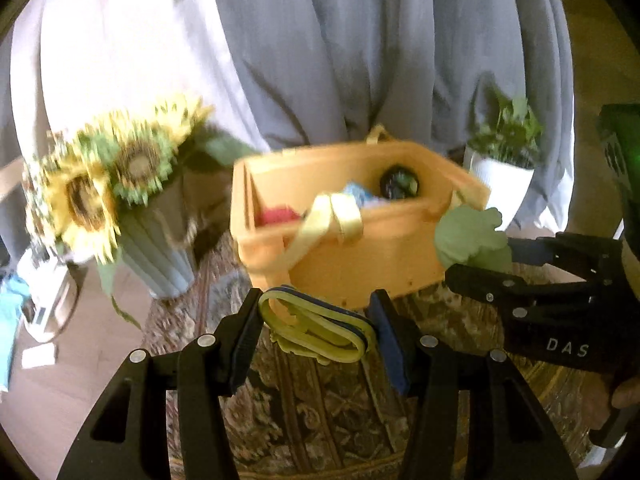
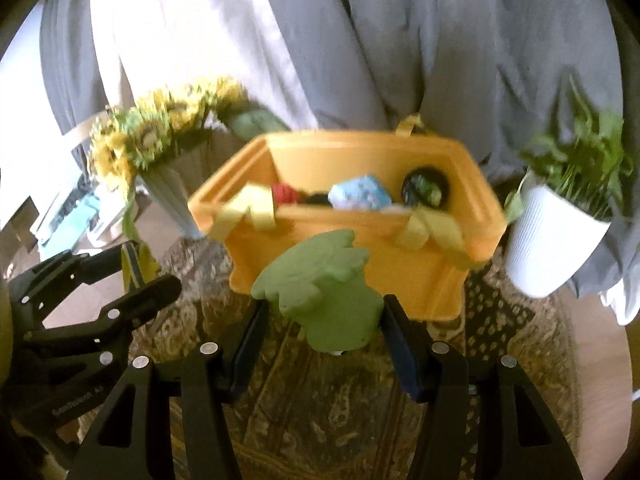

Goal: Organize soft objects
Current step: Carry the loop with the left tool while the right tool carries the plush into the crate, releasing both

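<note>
Soft toys in transit: the left gripper (image 1: 316, 332) has its jaws clamped on a flat yellow-green and blue foam piece (image 1: 316, 330), while the right gripper (image 2: 322, 328) grips a green foam tree shape (image 2: 324, 292). Both hang before an orange fabric bin (image 2: 348, 264) on the patterned worktop (image 2: 320, 400), beside blurred sunflowers (image 1: 104, 184).

White letters "DAS" on the right gripper (image 1: 486, 258) body
</note>
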Action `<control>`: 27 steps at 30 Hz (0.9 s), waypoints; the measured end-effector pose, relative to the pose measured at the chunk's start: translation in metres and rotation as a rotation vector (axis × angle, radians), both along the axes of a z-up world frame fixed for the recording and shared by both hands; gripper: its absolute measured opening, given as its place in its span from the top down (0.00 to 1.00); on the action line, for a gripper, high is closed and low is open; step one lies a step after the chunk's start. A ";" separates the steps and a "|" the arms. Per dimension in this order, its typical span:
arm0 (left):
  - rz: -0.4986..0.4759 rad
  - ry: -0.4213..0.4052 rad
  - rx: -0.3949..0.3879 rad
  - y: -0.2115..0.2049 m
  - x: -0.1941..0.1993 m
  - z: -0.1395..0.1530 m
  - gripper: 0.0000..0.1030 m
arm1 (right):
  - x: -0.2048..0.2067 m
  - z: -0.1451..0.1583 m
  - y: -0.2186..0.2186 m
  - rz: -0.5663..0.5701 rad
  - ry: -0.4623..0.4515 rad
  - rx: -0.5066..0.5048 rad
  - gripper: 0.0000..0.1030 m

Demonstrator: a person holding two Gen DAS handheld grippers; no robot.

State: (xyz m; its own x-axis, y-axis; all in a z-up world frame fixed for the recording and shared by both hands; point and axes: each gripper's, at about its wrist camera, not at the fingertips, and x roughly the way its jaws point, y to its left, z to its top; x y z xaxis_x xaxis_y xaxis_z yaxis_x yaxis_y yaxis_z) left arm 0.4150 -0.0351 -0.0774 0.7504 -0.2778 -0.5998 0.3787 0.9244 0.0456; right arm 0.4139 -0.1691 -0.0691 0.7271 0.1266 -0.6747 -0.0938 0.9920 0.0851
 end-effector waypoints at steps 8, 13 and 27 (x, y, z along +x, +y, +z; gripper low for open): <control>0.003 -0.120 -0.024 -0.003 0.005 0.039 0.48 | 0.003 0.036 -0.007 -0.042 -0.118 0.009 0.43; 0.009 -0.164 -0.046 -0.005 0.013 0.057 0.48 | 0.008 0.055 -0.013 -0.072 -0.177 0.013 0.43; 0.020 -0.200 -0.071 -0.014 0.064 0.078 0.48 | 0.055 0.077 -0.021 -0.110 -0.197 0.039 0.43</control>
